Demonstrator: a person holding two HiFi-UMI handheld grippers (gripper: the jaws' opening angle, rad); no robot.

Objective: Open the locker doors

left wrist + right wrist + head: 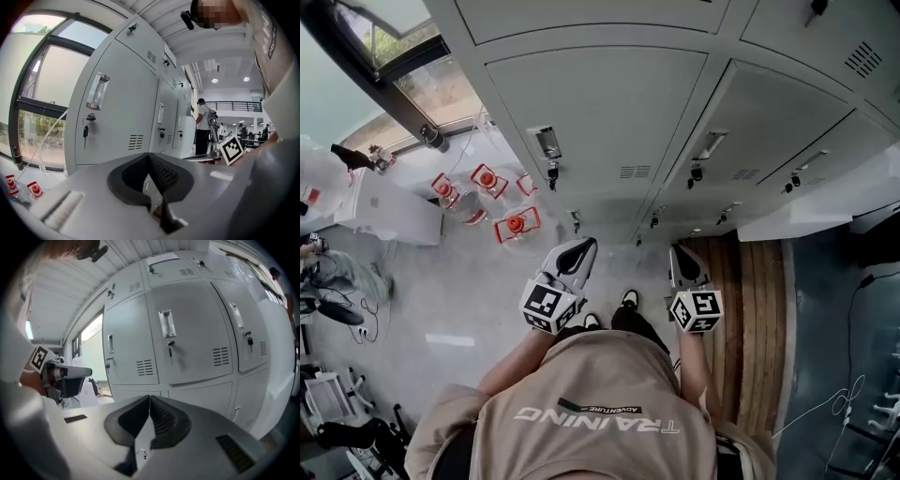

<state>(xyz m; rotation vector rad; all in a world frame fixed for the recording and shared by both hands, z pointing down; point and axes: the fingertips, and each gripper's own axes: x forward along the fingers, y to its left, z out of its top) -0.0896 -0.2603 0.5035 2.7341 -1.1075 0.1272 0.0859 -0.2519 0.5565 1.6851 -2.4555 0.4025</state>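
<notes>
Stance: your shoes (627, 299) are on the grey floor (469, 300), facing the locker row, with the row's foot just ahead of your toes.
Room left: the floor is open on that side as far as a white table (389, 214). Three clear jugs with red tops (514, 225) stand near the row's left corner, close under the window (412, 66).
Room right: a wooden floor strip (750, 309) runs out from the lockers just beside your right foot. A white slab (806, 211) sticks out from the locker front further right; can't tell what it is.
Left gripper (582, 247): held in front of you, well short of the lockers and touching nothing. In the left gripper view (149, 156) the fingers are clenched tip to tip with nothing between them.
Right gripper (684, 255): level with the left one and apart from it, also clear of the lockers. In the right gripper view (149, 399) the fingers are clenched and empty.
Locker doors: the leftmost door (600, 112) and the next door (755, 122) both sit flush in their frames.
Door hardware: the handle (547, 142) is near the leftmost door's left edge and a key (551, 174) hangs in the lock under it. The next door has its own handle and key at its left edge.
Lower row: the small doors (201, 399) below are closed too.
Far: a person (202, 123) stands past the end of the row, in the left gripper view.
</notes>
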